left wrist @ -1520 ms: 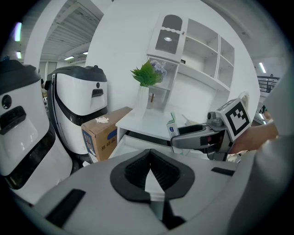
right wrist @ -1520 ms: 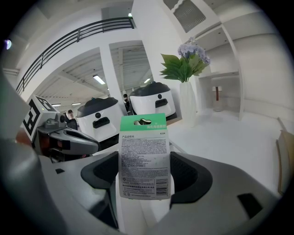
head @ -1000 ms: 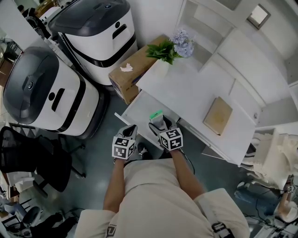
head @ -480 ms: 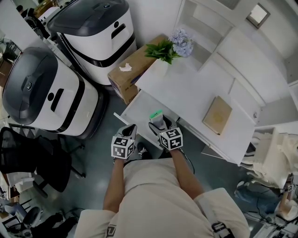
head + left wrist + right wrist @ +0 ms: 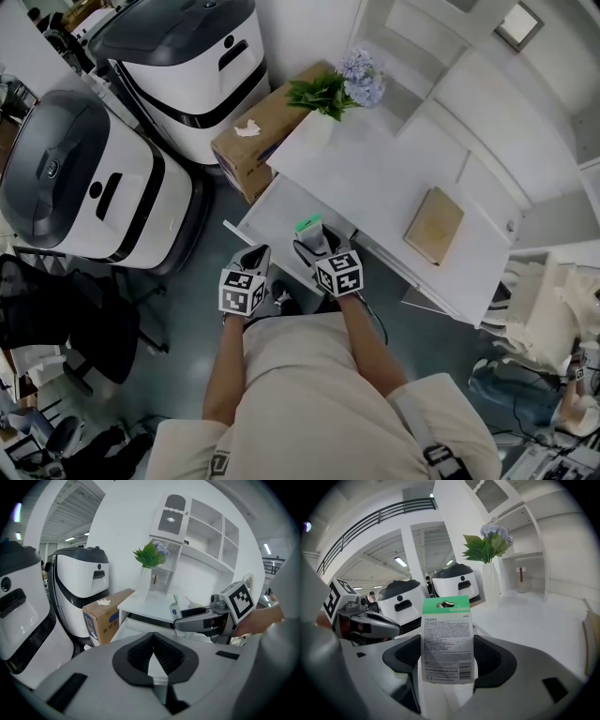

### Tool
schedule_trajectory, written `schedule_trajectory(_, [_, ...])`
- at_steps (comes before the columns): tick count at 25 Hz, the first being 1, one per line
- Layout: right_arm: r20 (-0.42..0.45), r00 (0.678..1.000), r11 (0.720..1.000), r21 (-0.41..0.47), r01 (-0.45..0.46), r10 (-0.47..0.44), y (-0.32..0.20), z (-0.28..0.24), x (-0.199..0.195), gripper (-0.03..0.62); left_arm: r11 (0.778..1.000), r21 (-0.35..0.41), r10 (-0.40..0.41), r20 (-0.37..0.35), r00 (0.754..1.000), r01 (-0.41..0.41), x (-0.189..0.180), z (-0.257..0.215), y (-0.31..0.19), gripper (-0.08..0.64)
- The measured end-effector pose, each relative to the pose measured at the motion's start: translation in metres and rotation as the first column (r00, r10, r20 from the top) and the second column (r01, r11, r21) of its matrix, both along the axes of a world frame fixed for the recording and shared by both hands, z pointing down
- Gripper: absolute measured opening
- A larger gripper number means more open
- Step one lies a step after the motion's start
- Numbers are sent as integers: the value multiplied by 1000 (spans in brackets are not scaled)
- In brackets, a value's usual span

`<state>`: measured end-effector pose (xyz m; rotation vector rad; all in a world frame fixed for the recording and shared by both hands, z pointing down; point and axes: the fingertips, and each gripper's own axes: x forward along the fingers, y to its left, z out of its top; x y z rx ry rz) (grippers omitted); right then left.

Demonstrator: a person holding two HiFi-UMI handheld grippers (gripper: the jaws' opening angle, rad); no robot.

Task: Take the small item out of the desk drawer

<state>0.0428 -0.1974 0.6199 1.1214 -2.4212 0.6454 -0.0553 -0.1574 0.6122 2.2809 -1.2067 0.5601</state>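
Note:
The small item is a flat pack [image 5: 447, 641] with a green header card and a white printed back. My right gripper [image 5: 449, 666] is shut on its lower part and holds it upright. In the head view the pack [image 5: 308, 225] hangs over the pulled-out white drawer [image 5: 270, 211] of the white desk [image 5: 375, 178], at the tips of my right gripper [image 5: 314, 242]. My left gripper [image 5: 255, 255] hovers just left of it by the drawer's front, jaws shut and empty. The left gripper view shows my left gripper [image 5: 153, 651] with its pads together and the pack [image 5: 174, 609] beyond them.
A cardboard box [image 5: 251, 141] stands on the floor left of the desk, next to two large white-and-black machines [image 5: 94, 183]. On the desk are a vase of flowers [image 5: 330, 98] and a tan board [image 5: 434, 225]. White shelves [image 5: 487, 84] rise behind. A black chair [image 5: 56, 319] is at the left.
The whole head view has drifted slightly up and left. Both grippers keep their places relative to the drawer, and the right one still holds the pack.

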Motion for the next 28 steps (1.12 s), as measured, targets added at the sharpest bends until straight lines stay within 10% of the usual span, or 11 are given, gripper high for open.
schedule_trajectory(28, [9,1000,1000,8,25,-25,-1,3,-8,365,1000,-16,-7,8,1000,7,-6,8,3,17])
